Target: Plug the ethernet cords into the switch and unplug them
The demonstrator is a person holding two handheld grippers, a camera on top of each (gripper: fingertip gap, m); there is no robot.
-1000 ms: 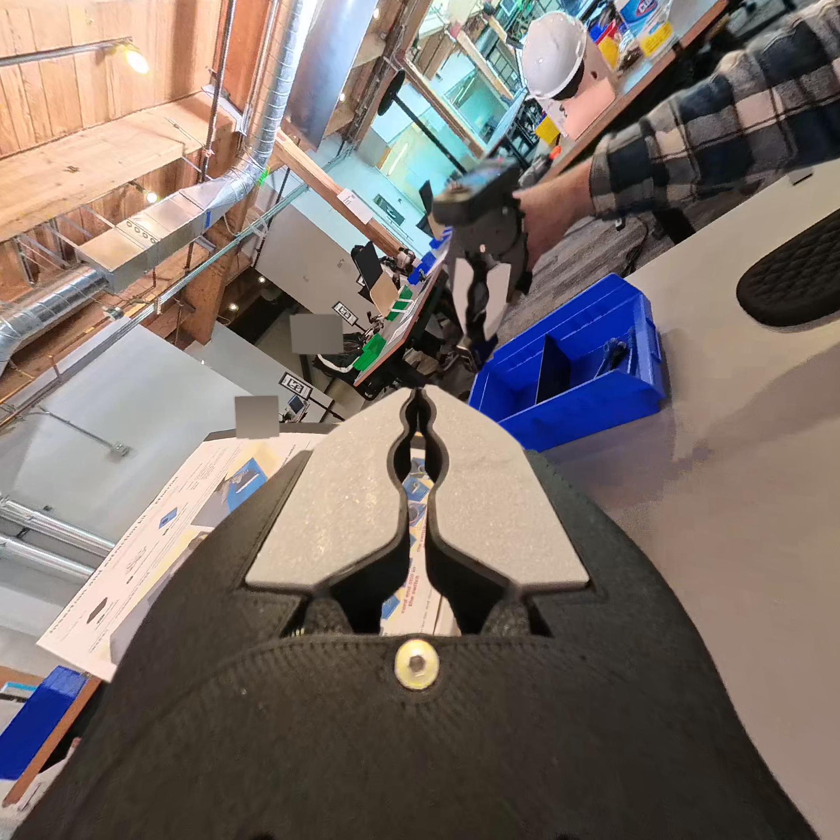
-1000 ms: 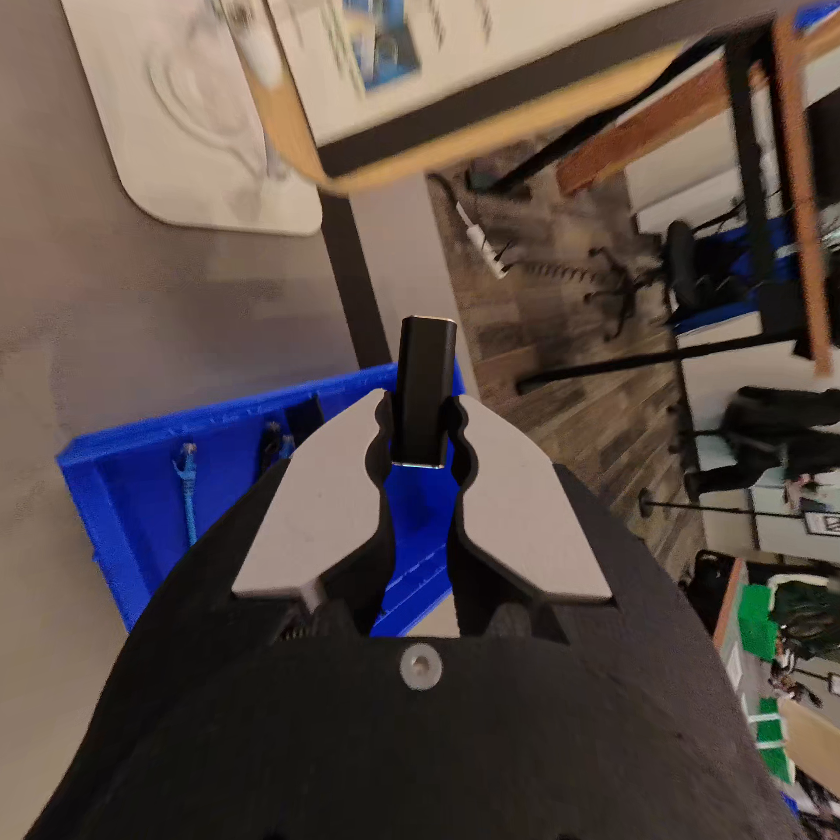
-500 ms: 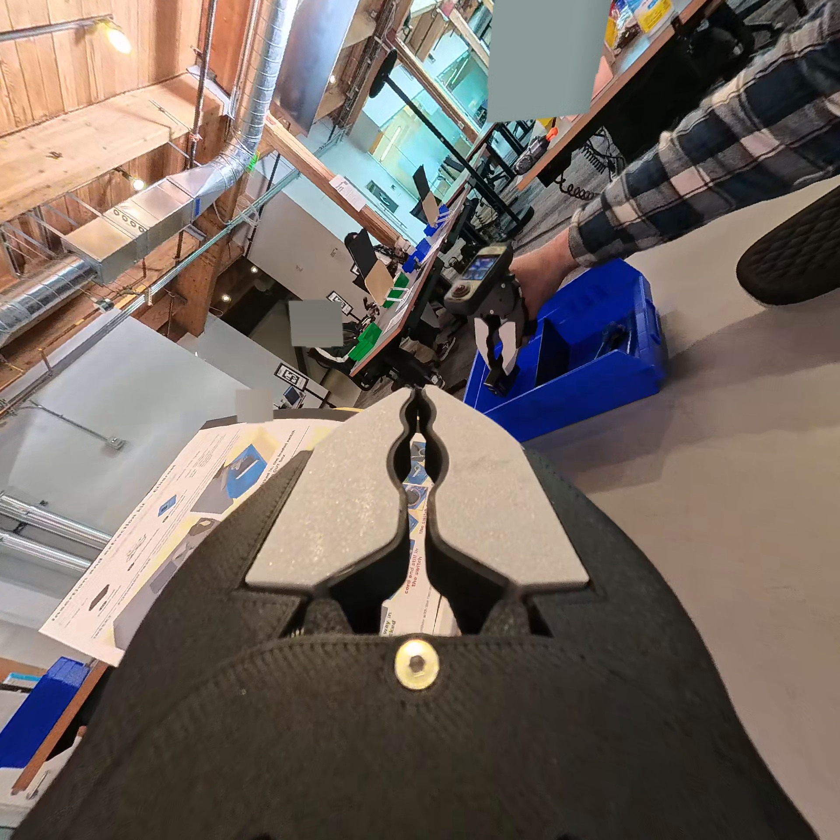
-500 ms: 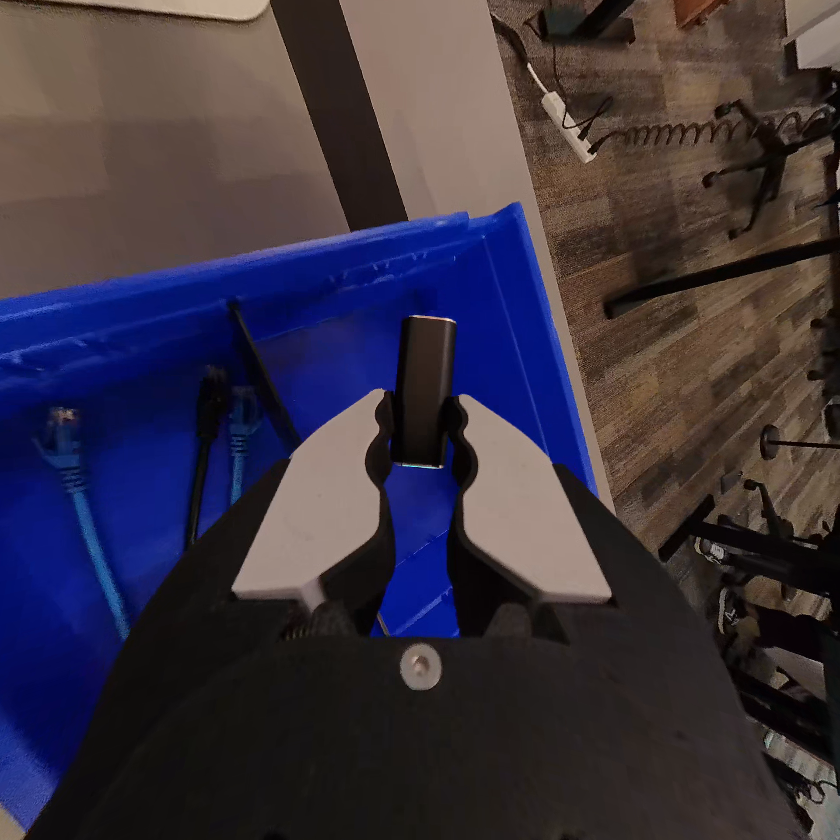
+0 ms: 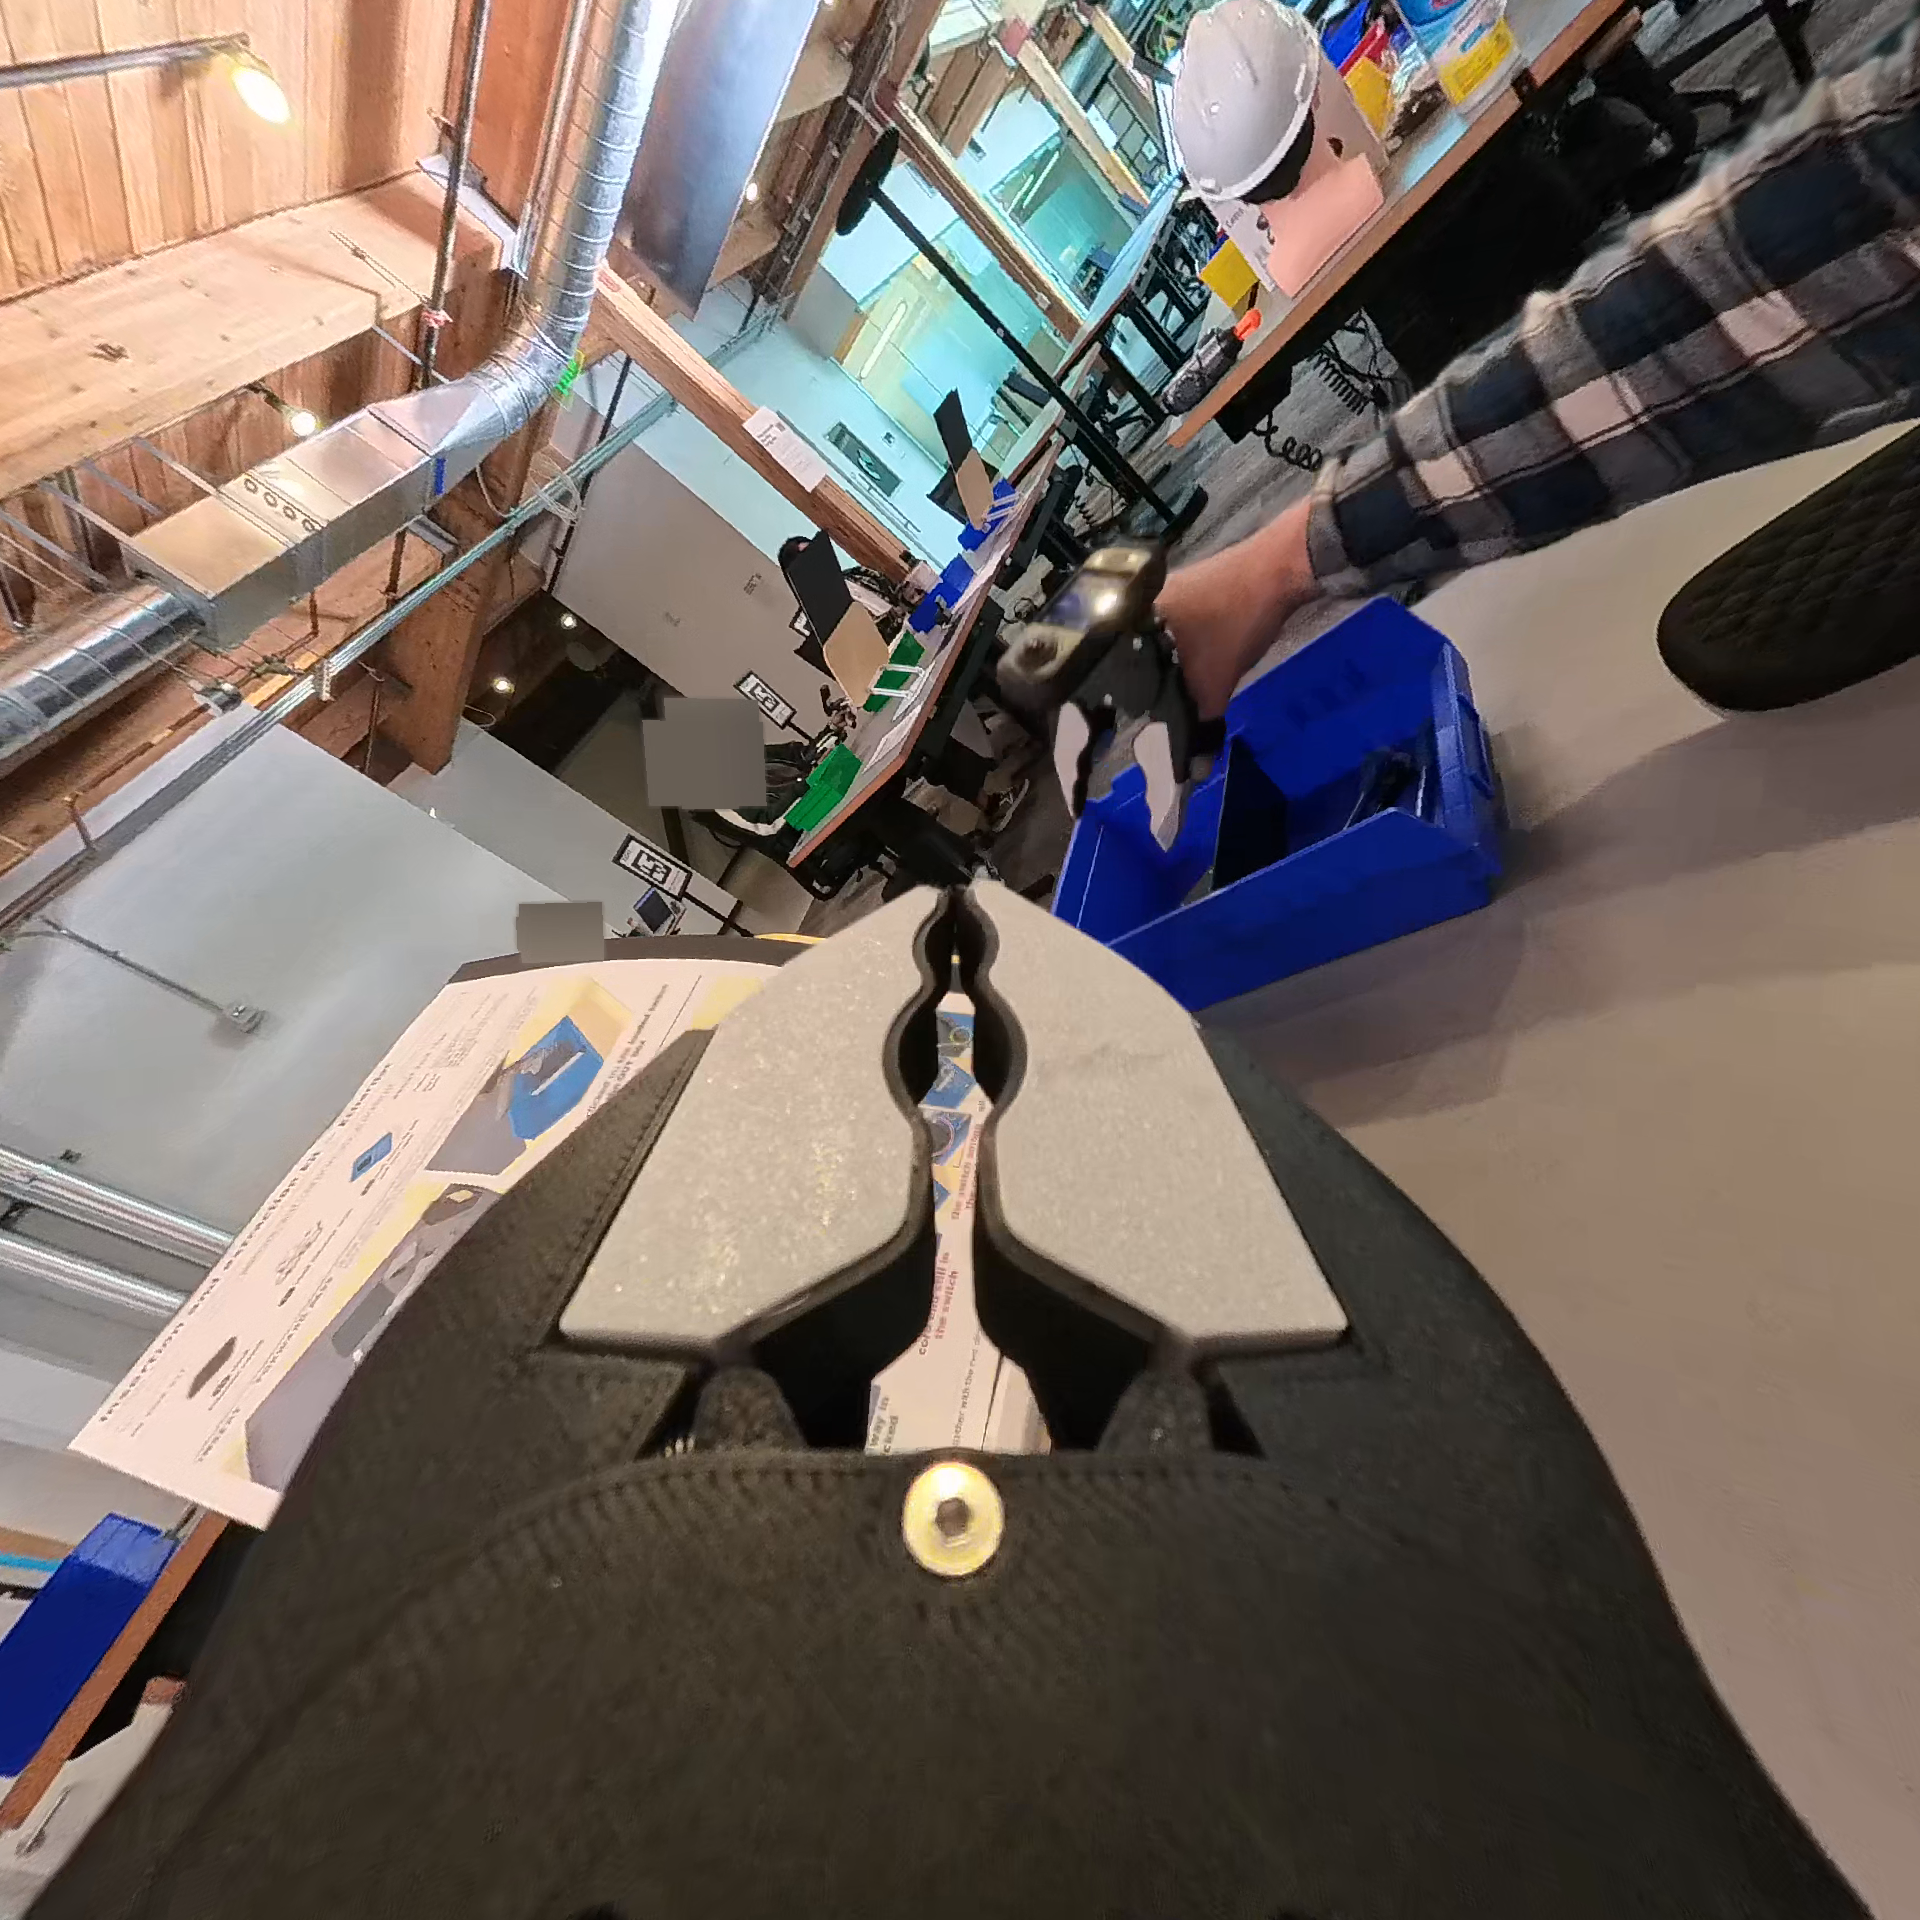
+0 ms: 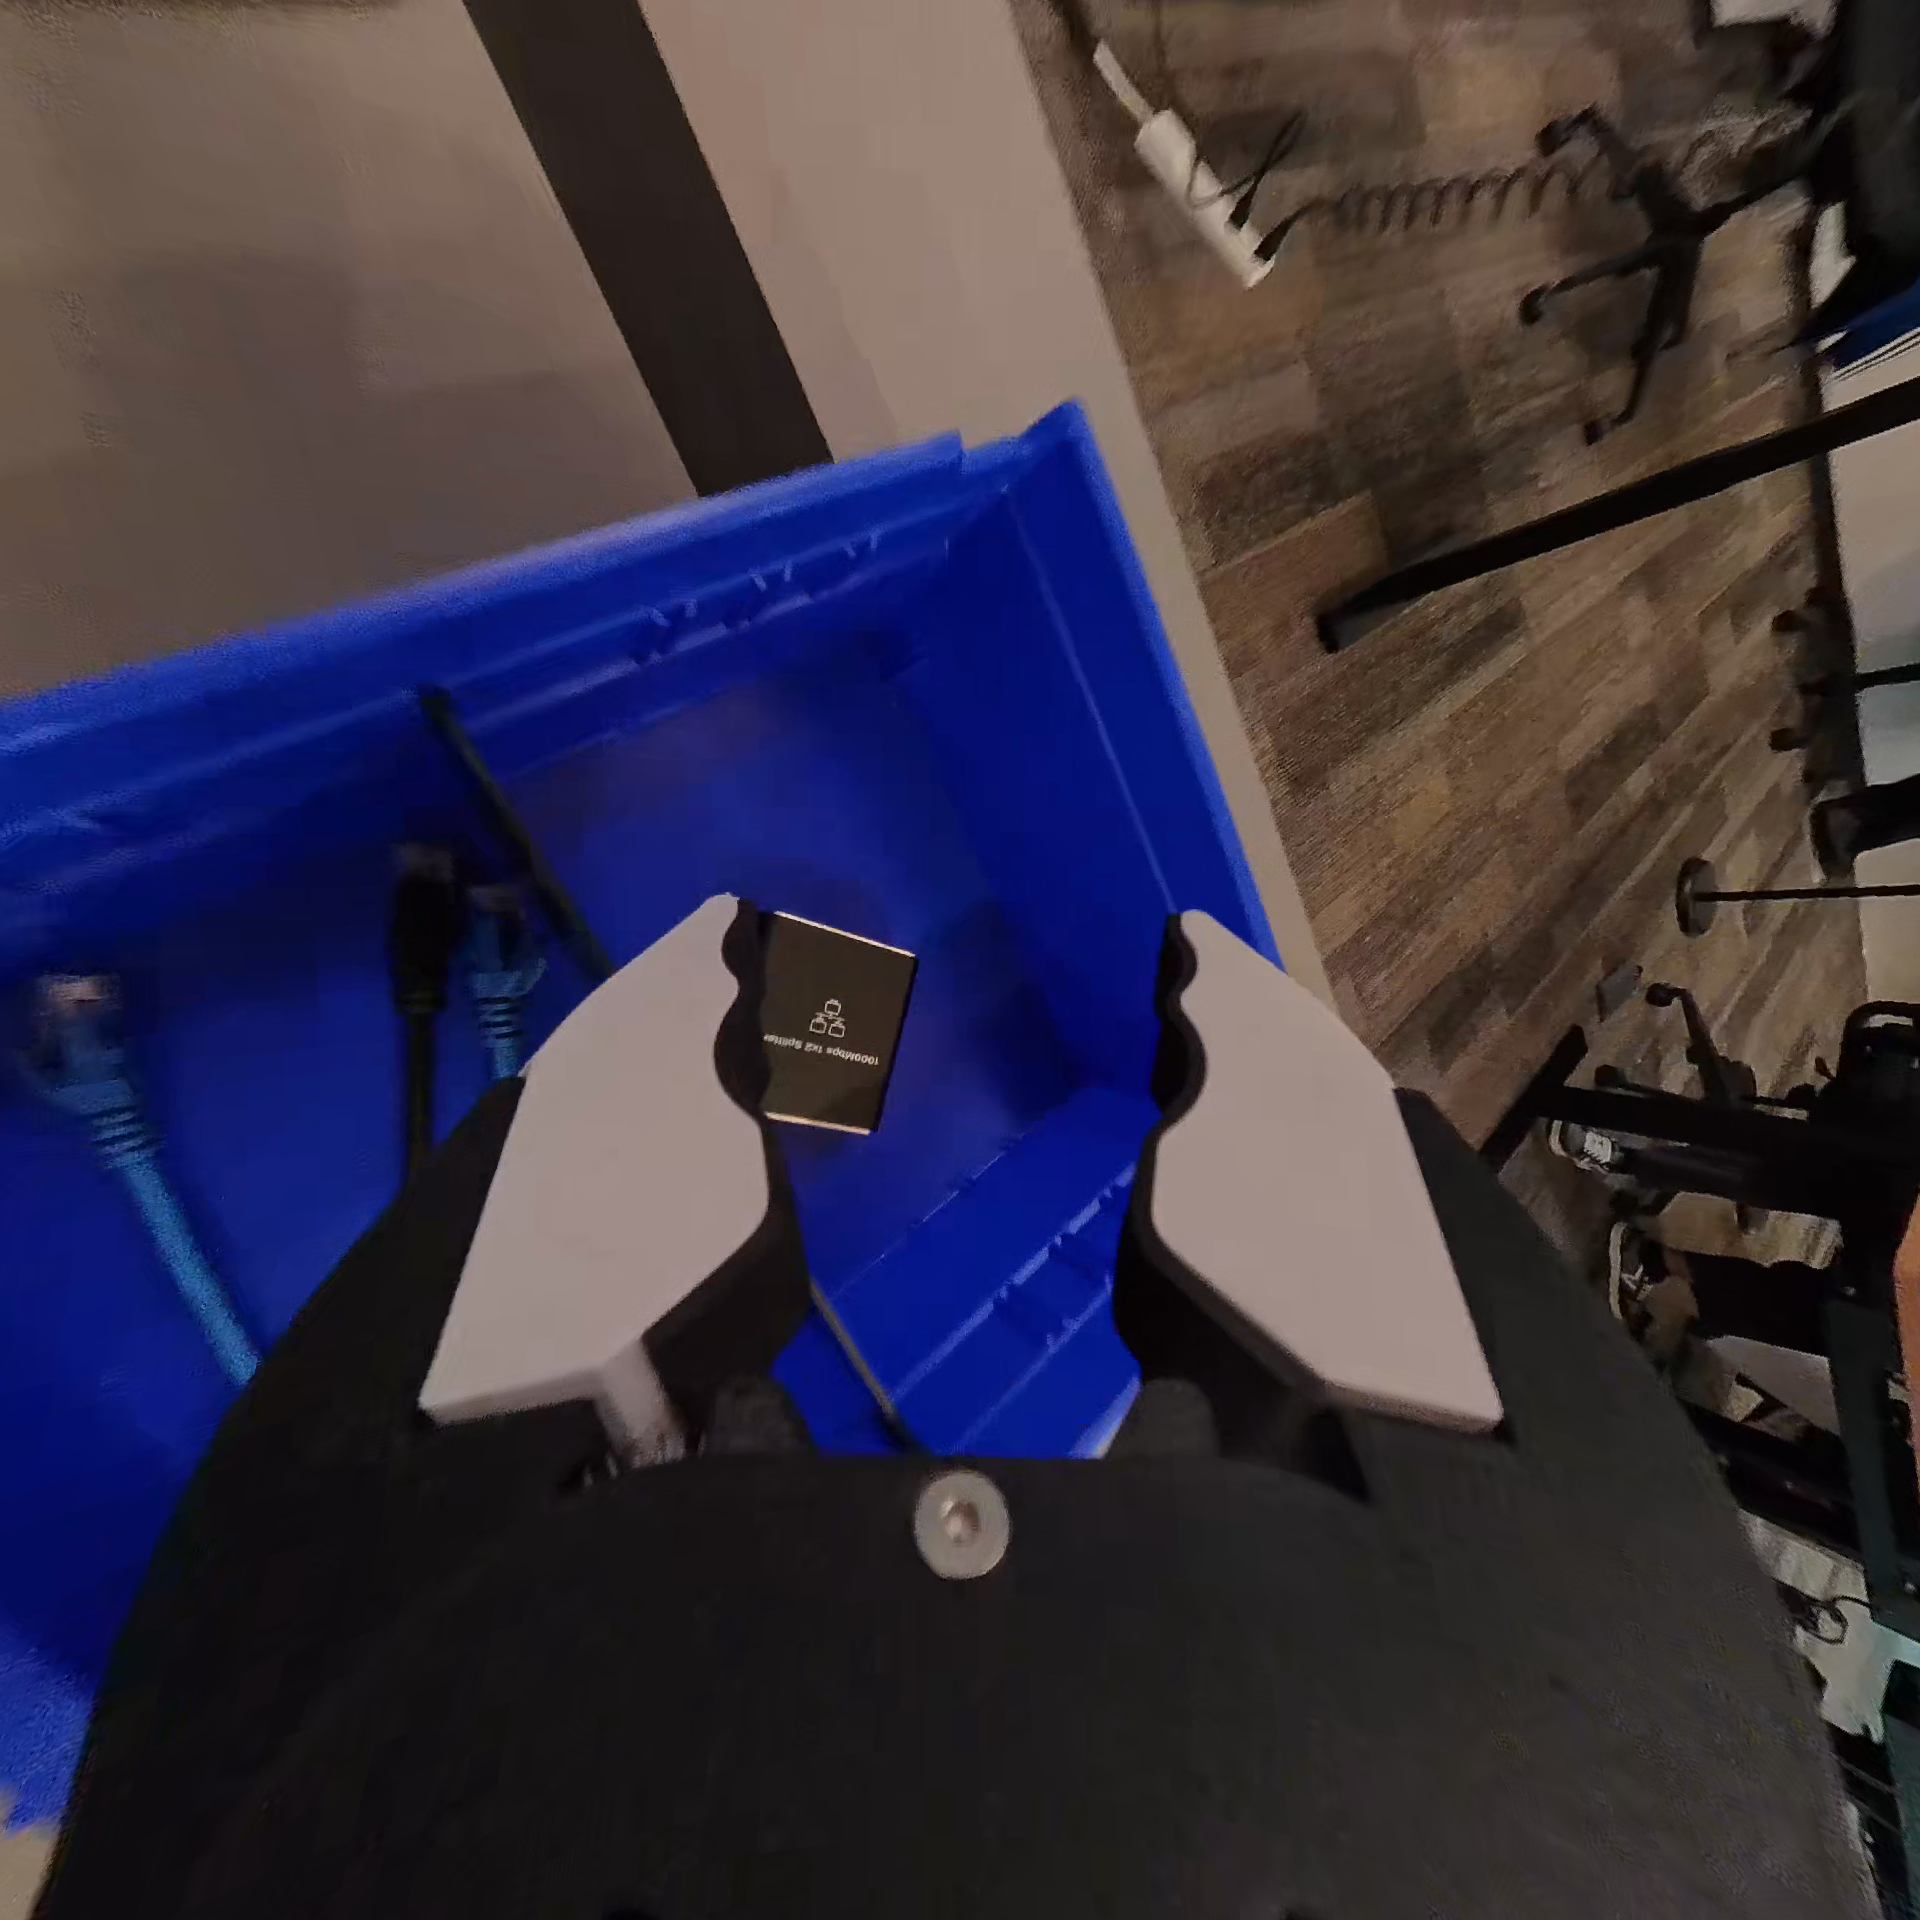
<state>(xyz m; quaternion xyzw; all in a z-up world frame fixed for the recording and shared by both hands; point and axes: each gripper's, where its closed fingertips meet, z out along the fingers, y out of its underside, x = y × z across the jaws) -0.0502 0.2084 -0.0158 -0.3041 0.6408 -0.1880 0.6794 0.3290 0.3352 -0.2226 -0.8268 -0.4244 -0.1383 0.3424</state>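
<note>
My right gripper (image 6: 956, 920) is open over the right compartment of the blue bin (image 6: 727, 582). The small black switch (image 6: 836, 1023) lies face up between the spread fingers, close to the left finger (image 6: 623, 1101) and well clear of the right one; no pad presses on it. Two blue ethernet cords (image 6: 114, 1101) (image 6: 499, 966) and a black one (image 6: 421, 935) lie in the left compartment, beyond a thin black divider (image 6: 499, 800). My left gripper (image 5: 954, 896) is shut with nothing in it, above a printed sheet (image 5: 416, 1143). The left wrist view shows the right gripper (image 5: 1127, 769) open at the bin (image 5: 1351, 894).
The bin stands at the grey table's edge (image 6: 1164, 364), with wood floor (image 6: 1507, 623) beyond. A person's plaid sleeve (image 5: 1610, 395) reaches to the bin. A black padded mat (image 5: 1808, 592) lies at the right on the table. Workbenches stand behind. Some 45 cm of space lies between my two pairs of fingers. The right tips stand about 9 cm off the small black switch (image 6: 836, 1023).
My right gripper came down over the bin holding the black switch upright, then opened; the switch left the grasp and now lies flat in the bin. The left gripper stayed shut and still.
</note>
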